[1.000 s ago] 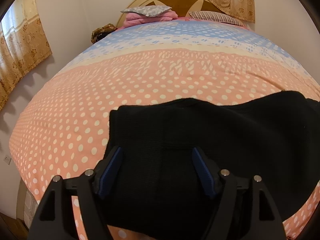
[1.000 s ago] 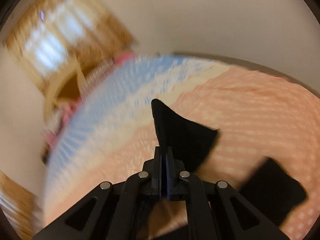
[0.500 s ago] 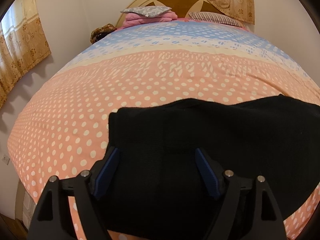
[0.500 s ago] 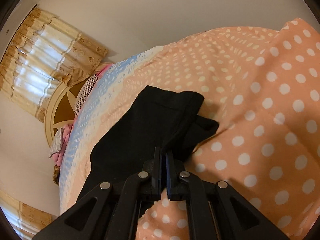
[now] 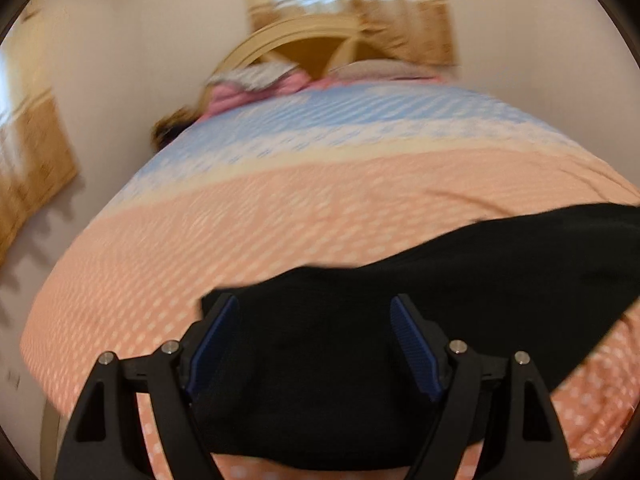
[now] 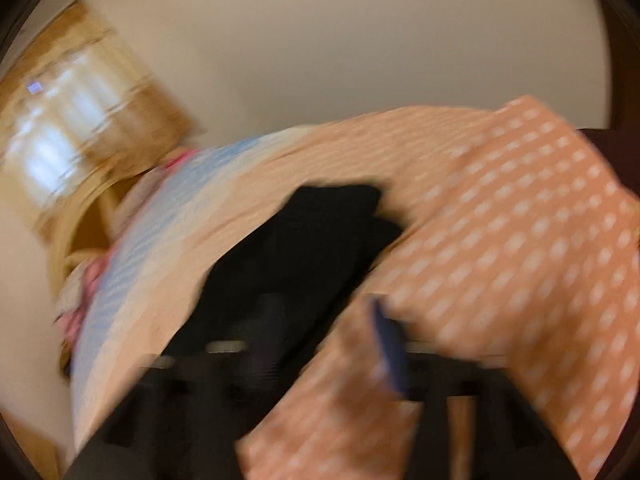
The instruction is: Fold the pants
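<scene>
Left gripper (image 5: 314,344): jaws spread wide, blue pads (image 5: 214,340) clear on both sides, nothing pinched. It hangs over the near part of the black pants (image 5: 400,320), which lie between the fingers in view but untouched by them.

Right gripper (image 6: 328,332): heavily blurred; jaws opening at this moment, one blue pad visible over the spotted cover, the other lost against dark cloth. No fabric appears clamped between them (blur leaves some doubt).

Pants rest as a dark, doubled-over slab on the orange polka-dot bedspread (image 5: 200,240), near the foot edge of the bed, one end bunched in two uneven layers in the right wrist view. Judged: a fold has been laid down and both grippers are free of it so the cloth can settle flat.

Further off: blue and cream bands of the cover, pink pillows (image 5: 240,92), arched headboard (image 5: 316,44), curtains (image 5: 36,148).
</scene>
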